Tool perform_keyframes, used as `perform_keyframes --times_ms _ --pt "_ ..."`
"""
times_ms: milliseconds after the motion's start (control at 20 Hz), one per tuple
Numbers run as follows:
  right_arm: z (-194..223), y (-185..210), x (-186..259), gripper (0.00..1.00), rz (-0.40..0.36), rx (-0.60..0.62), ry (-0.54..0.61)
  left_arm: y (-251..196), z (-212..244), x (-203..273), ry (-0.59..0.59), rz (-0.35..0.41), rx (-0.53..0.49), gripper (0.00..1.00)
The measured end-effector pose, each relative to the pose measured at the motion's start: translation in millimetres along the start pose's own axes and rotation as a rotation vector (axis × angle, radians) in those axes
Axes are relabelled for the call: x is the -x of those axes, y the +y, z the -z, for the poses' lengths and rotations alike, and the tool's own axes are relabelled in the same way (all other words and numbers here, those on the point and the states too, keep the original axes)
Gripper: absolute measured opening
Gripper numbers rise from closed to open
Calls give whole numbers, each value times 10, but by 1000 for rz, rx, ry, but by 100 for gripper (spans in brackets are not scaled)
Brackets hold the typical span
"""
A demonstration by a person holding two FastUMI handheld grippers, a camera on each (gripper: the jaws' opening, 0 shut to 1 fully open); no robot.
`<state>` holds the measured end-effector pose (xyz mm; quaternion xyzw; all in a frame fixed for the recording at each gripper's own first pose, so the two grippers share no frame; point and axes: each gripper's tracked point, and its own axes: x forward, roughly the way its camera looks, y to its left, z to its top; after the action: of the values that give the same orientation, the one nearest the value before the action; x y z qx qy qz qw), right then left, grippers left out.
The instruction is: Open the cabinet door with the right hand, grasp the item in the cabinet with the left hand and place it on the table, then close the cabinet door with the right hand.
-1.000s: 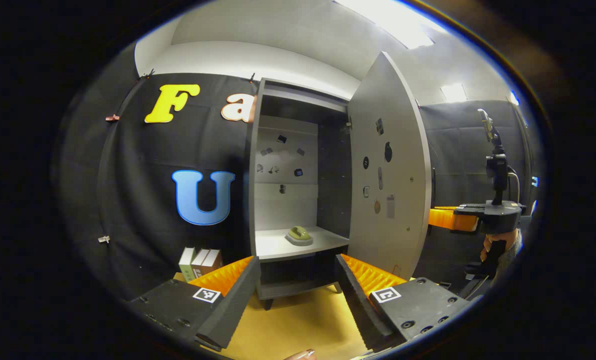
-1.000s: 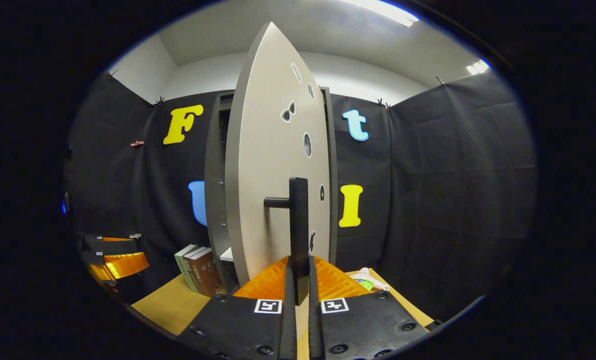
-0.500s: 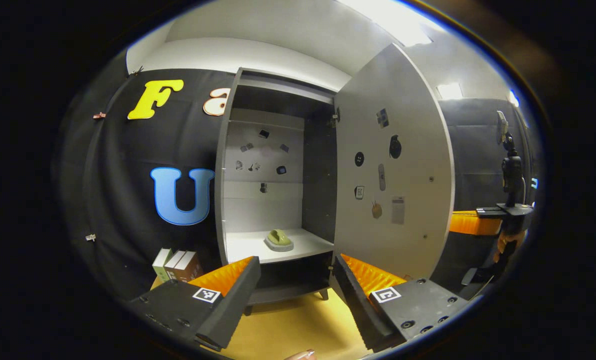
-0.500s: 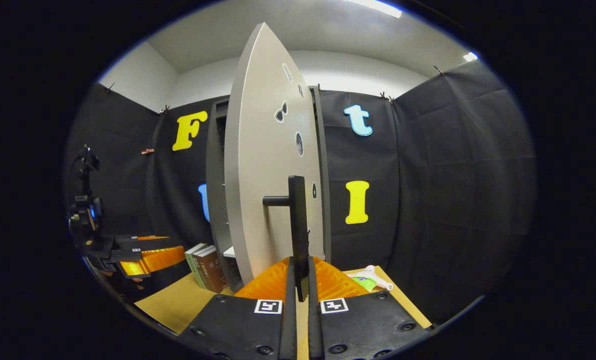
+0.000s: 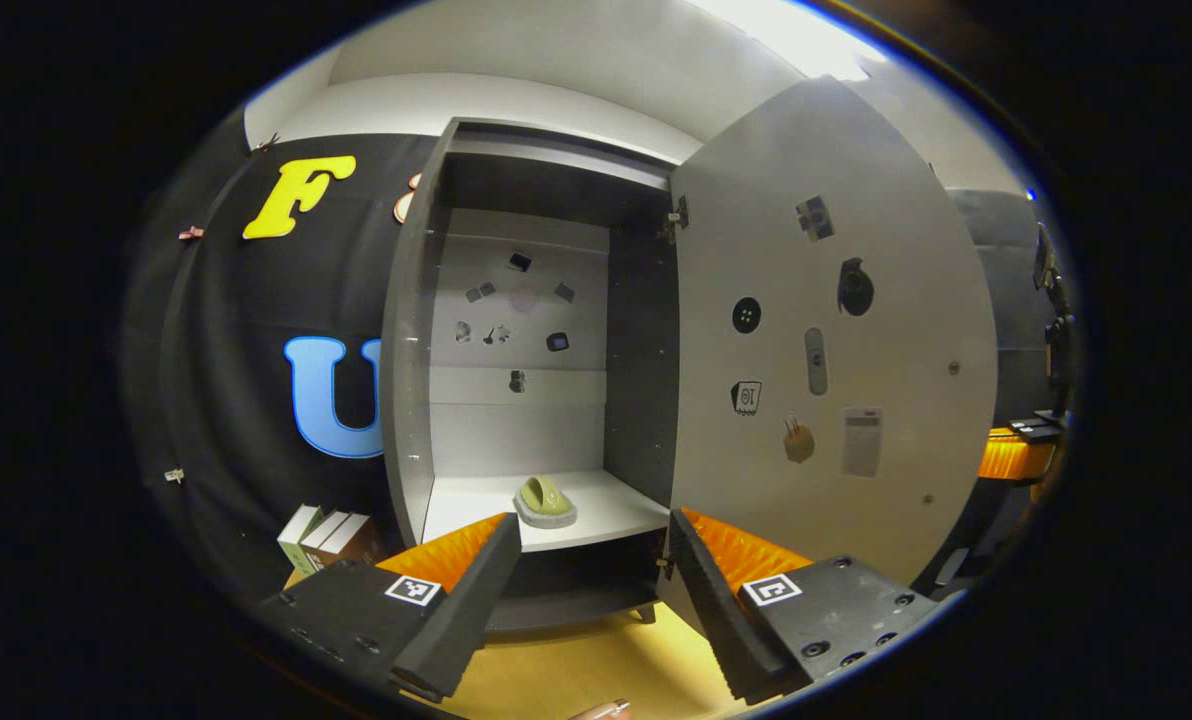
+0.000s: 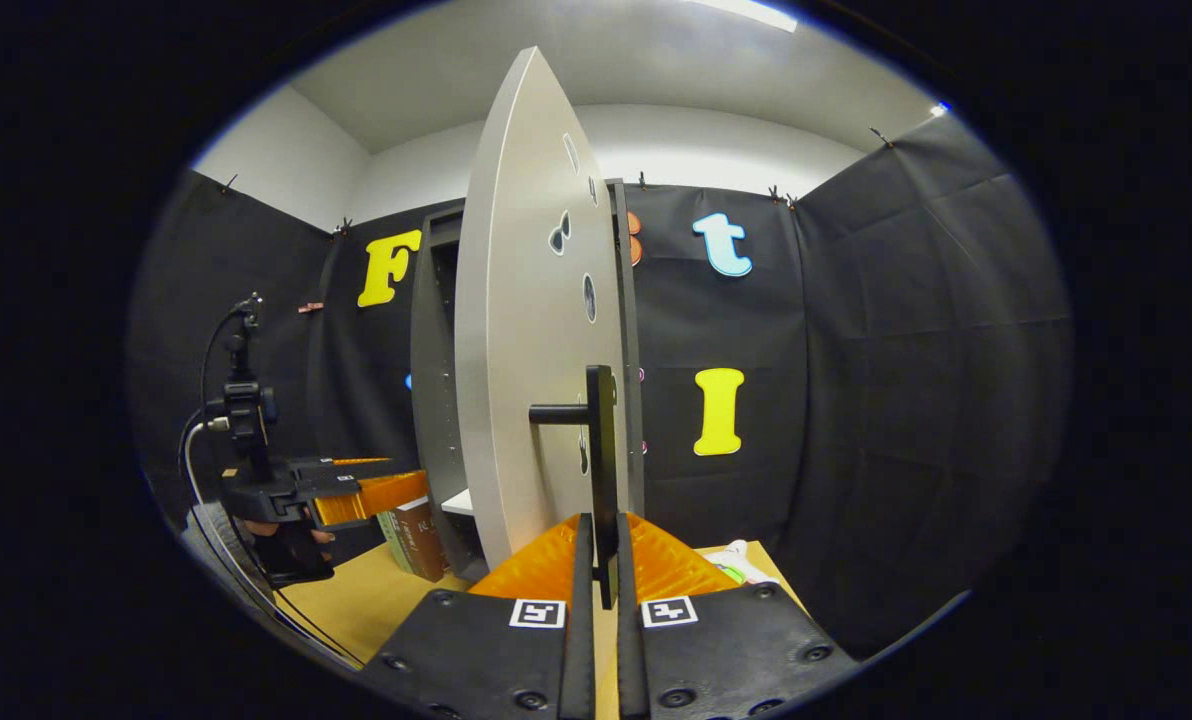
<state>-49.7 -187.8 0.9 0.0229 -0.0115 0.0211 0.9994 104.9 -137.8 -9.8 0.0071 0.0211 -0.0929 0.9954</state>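
Inside the open cabinet (image 5: 516,400), a green item (image 5: 544,499) sits; left gripper (image 5: 588,560) fingers wide, right gripper (image 6: 598,560) clamping the handle (image 6: 601,470).

My right gripper (image 5: 1021,452) is showing at the far edge of the left gripper view, its body cut off by the cabinet door (image 5: 836,330). In the right gripper view that door (image 6: 531,330) is hiding the cabinet's inside from me. The books (image 6: 414,535) are sitting half behind my left gripper (image 6: 366,490). The small white and green thing (image 6: 741,568) on the table (image 6: 356,600) is too tiny for me to name.
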Motion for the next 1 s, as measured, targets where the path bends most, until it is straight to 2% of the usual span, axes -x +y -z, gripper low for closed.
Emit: perform_keyframes --times_ms 150,300,450,500,550,700,900,1000 --pt "-20 -157 1 13 25 47 -11 -18 -18 -223 3 -1 -30 94" --pt "-74 -152 65 12 -7 -11 -14 -11 -25 -460 16 5 -14 94" --pt "-83 -213 184 13 -39 0 -12 84 -98 -759 24 -13 -14 94" --pt "-75 -223 238 13 -46 16 -11 92 -87 -856 34 -14 -2 91" --pt "-79 -286 339 14 -43 31 -15 85 -99 -975 44 -1 4 94" --pt "14 -638 484 31 31 57 7 162 -97 -1371 73 15 6 93" --pt "72 -1257 602 69 183 53 14 347 129 -1921 152 -18 -11 90" --pt "138 -1508 592 97 241 50 24 426 280 -2117 195 -36 -28 92"
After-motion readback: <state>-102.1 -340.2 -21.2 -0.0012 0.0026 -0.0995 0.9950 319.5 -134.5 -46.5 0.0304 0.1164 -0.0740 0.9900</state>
